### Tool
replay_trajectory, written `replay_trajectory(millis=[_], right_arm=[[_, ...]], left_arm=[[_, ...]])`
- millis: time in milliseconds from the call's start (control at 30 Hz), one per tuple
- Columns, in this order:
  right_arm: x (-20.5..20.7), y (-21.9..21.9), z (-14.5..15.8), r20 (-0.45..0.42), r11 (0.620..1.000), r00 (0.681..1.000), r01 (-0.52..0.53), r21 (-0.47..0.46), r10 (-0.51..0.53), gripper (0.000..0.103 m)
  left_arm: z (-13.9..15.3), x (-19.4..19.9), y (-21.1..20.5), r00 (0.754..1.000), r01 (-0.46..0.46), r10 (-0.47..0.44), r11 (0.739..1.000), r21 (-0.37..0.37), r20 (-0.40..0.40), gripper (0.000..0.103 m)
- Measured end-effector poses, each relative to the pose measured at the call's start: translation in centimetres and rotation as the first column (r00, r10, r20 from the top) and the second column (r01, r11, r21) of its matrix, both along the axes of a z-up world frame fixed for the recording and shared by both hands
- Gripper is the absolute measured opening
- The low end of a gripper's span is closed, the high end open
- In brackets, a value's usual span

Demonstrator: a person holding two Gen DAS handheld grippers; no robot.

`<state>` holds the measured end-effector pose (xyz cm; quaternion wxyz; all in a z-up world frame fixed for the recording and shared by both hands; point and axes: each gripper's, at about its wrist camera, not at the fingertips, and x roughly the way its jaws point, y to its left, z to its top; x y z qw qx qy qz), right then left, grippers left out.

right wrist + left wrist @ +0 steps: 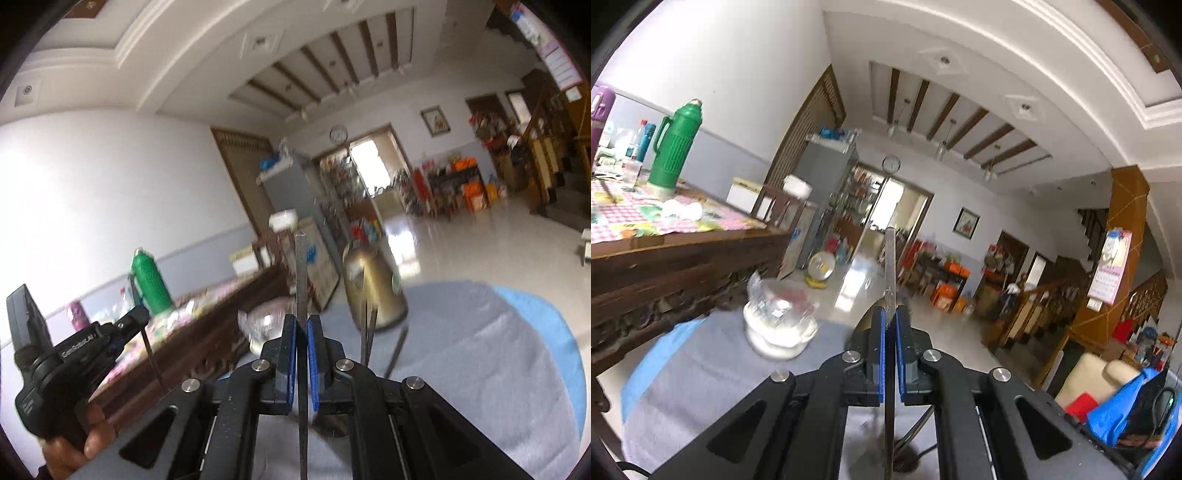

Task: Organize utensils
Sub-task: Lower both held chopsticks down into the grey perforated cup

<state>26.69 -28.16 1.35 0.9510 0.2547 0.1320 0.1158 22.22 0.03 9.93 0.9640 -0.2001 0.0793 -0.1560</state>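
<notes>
Both grippers, left [890, 325] and right [302, 332], had jaws clamped on a chopstick [301, 280], lifted; next, drop into the holder [373, 291].

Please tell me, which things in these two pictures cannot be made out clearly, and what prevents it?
- Left wrist view: the working end of the utensil in the left gripper is hidden below the blue pads.
- Right wrist view: the dark utensil in the right gripper likewise; only its thin shaft shows.
- Glass bowl: motion-blurred, contents unclear.
- Golden container: blurred; the rods inside are unidentifiable.
</notes>
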Motion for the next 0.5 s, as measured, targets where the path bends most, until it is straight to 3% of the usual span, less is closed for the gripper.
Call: replay_trajectory(millis=[267,367,500], right_arm=[[3.6,0.4,0.9,0.085,0.99,0.986,0.142,-0.011,-0.14,0.006],[4.8,1.1,-0.1,0.076,0.98,0.979,0.192,-0.041,-0.189,0.006],[6.1,1.9,-1.8,0.049,0.973,0.975,0.22,-0.064,-0.217,0.006]], left_arm=[[1.9,2.8,-5.0,0.989,-0.08,0.077,0.997,0.015,0.126,0.005],[0.9,4.3,-6.7,0.986,-0.115,0.109,0.992,0.044,0.125,0.005],[-1.5,6.5,-8.3,0.989,-0.14,0.135,0.987,0.075,0.068,0.005]])
